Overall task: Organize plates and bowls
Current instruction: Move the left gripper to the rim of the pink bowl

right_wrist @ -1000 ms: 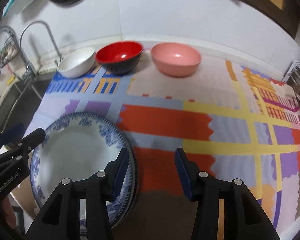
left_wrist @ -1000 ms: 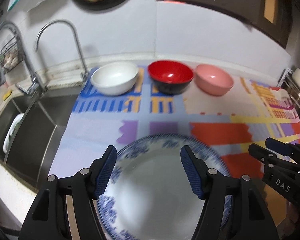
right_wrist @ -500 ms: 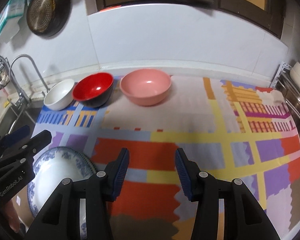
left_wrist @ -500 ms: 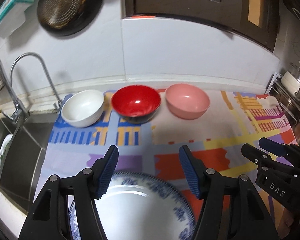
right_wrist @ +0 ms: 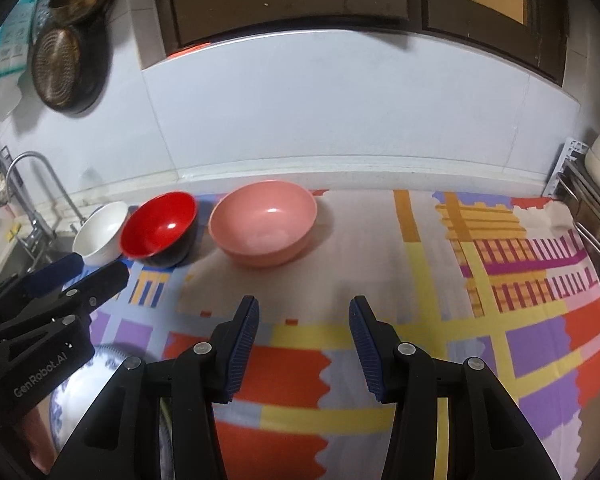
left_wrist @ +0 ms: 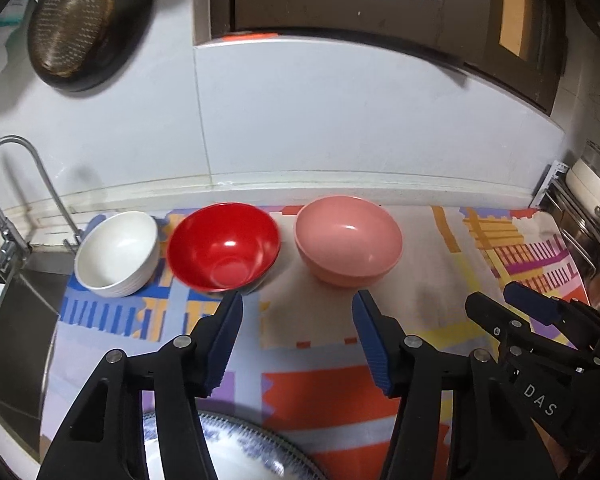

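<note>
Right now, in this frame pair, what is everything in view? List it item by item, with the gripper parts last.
Glossy white bowl: one, white, left end of the row by the wall.
Red bowl with black outside: one, middle of the row, beside the white one.
Pink bowl: one, right end of the row.
Blue-patterned white plates: a stack, count unclear, near edge of the mat.
Patchwork mat: one, multicoloured, covering the counter.
Steel sink with tap: one, far left.
Round dark pans: two, hanging on the wall, upper left.
Metal rack: one, far right.
Left gripper: black with blue pads, open, empty, jaws just been closing.
Right gripper: same, open, empty.
</note>
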`<action>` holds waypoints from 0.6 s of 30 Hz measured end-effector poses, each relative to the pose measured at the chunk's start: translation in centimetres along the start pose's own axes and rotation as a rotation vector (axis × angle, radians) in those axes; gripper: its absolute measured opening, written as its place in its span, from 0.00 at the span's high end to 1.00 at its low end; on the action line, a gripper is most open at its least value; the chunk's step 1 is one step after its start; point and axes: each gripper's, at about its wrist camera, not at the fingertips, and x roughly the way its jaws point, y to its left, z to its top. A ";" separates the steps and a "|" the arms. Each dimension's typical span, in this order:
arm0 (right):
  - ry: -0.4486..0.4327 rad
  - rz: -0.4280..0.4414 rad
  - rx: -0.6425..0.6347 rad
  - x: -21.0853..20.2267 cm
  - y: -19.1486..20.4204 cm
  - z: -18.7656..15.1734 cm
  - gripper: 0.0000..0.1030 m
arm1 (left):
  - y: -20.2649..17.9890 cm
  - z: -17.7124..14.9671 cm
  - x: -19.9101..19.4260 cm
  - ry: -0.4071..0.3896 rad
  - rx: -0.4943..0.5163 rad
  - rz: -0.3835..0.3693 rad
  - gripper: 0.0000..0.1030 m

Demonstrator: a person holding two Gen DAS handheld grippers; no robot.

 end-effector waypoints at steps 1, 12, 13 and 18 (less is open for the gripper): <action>-0.001 0.001 0.000 0.4 -0.2 0.2 0.53 | -0.1 0.2 0.6 0.004 -0.005 0.002 0.47; -0.004 0.035 -0.019 5.1 -1.5 2.7 0.54 | -1.5 2.0 6.4 0.065 -0.038 0.008 0.54; -0.003 0.036 -0.019 5.4 -1.6 2.8 0.54 | -1.7 2.1 6.8 0.068 -0.037 0.008 0.54; 0.006 0.062 -0.008 7.7 -2.3 4.0 0.56 | -2.4 2.5 8.8 0.086 -0.037 0.014 0.56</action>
